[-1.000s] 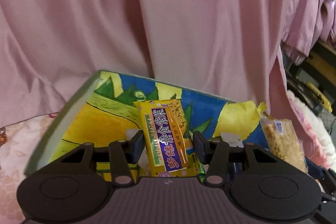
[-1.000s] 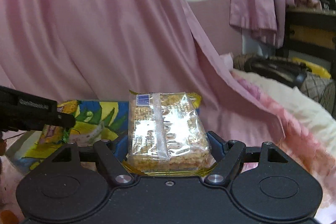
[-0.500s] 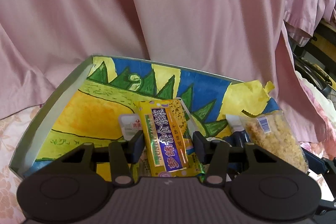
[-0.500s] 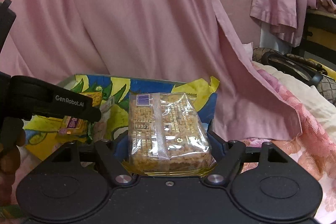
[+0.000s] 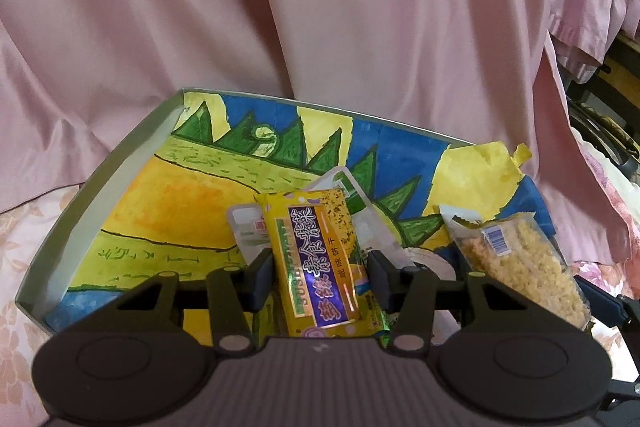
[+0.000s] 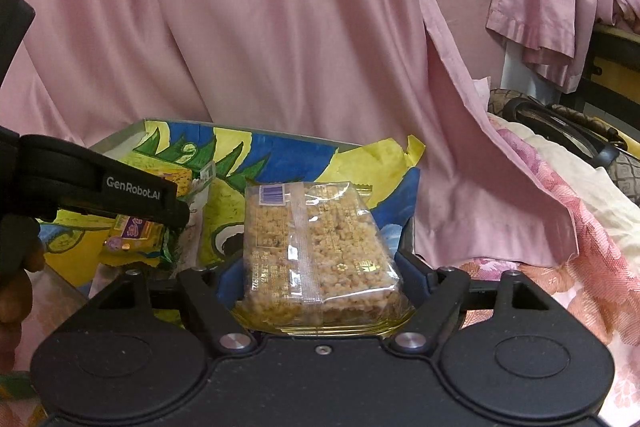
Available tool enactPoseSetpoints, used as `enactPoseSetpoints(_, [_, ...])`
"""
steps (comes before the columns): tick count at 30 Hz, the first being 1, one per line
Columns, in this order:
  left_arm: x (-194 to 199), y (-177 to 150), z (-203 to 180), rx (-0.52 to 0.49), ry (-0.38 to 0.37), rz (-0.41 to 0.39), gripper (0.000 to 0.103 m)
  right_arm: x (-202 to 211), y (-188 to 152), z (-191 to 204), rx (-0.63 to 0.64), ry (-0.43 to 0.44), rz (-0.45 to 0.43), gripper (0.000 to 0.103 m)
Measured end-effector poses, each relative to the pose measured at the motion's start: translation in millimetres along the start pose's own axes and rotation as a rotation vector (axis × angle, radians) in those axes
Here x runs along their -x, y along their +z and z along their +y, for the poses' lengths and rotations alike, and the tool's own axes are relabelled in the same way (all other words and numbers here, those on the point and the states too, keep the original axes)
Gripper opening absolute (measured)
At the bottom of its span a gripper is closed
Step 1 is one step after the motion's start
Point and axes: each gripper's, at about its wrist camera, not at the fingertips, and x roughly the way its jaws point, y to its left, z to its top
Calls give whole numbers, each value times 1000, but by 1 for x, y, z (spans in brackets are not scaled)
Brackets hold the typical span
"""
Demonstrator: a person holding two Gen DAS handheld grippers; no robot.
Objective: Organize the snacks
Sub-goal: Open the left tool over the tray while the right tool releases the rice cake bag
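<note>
A: Left tongs (image 5: pixel 318 277)?

B: Clamped on a yellow packet (image 5: pixel 316 263) with a purple label, lower centre of the left wrist view. A pad presses each long edge; the packet stands upright between them, over the box (image 5: pixel 108 187).

A: The box?

B: A shallow open box, grey rim, its floor painted with green peaks, blue sky and yellow fields. It fills the middle of that view. Two pale wrapped snacks (image 5: pixel 250 233) lie on the floor just behind the yellow packet, partly hidden by it.

A: Right tongs (image 6: pixel 320 281)?

B: Gripping a clear pack (image 6: pixel 314 259) of puffed grain bar, lower centre of the right wrist view. The blue pads sit against both sides, though the jaws have just been widening a little. The pack is at the box's right end, near the torn yellow paper (image 6: pixel 372 167).

A: Do both views agree?

B: Yes. The clear pack appears at right in the left wrist view, and the left tongs with the yellow packet at left in the right wrist view.

A: Surroundings?

B: Pink cloth (image 5: pixel 320 7) behind the box in the upper frame; floral bedding (image 6: pixel 560 227) at lower right.
</note>
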Motion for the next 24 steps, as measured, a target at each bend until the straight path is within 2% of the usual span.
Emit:
enactPoseSetpoints(3, [3, 1, 0, 5, -2, 9, 56, 1, 0, 0, 0, 4, 3, 82])
enactPoseSetpoints(5, [8, 1, 1, 4, -9, 10, 62, 2, 1, 0, 4, 3, 1, 82])
enactPoseSetpoints(9, [28, -2, 7, 28, -8, -22, 75, 12, 2, 3, 27, -5, -14, 91])
enactPoseSetpoints(12, [46, -7, 16, 57, -24, -43, 79, 30, 3, 5, 44, -12, -65, 98])
enactPoseSetpoints(16, [77, -11, 23, 42, -31, -99, 87, 56, 7, 4, 23, -22, -126, 99])
enactPoseSetpoints(20, [112, -18, 29, 8, -30, -168, 96, 89, 10, 2, -34, -46, -224, 102])
enactPoseSetpoints(24, [149, -29, 36, -5, -27, -236, 100, 122, 14, 4, -76, -76, -317, 102])
